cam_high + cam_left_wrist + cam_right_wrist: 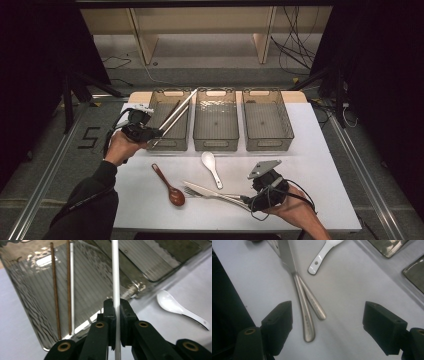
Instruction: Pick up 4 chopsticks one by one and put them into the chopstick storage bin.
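The left gripper (pixel 115 315), clenched on a silver chopstick (pixel 115 272), holds it slanting over the left bin (pixel 186 141) at the table's (pixel 320 165) far edge. The step in hand looks to be dropping this stick in beside its mates. To do it well, the stick wants lowering until it lies along the bin's length and clear of the rim before the jaws part; let go while it slants, it may catch on the wall or tip out.

The right gripper (pixel 327 325) hangs with its jaws spread wide, grasping nothing, over the handles of the knife (pixel 305 315) and fork (pixel 313 302) near the table's front edge. The two handles cross, so a clean pick calls for closing on one alone.

The count: three bins in a row, the middle bin (pixel 216 145) and right bin (pixel 290 131) appearing bare. Four chopsticks, two brown (pixel 55 290) and one silver (pixel 72 290) lying in the left bin, one silver in the jaws. Two spoons on the table, one white (pixel 212 167), one brown (pixel 170 187). One knife, one fork.
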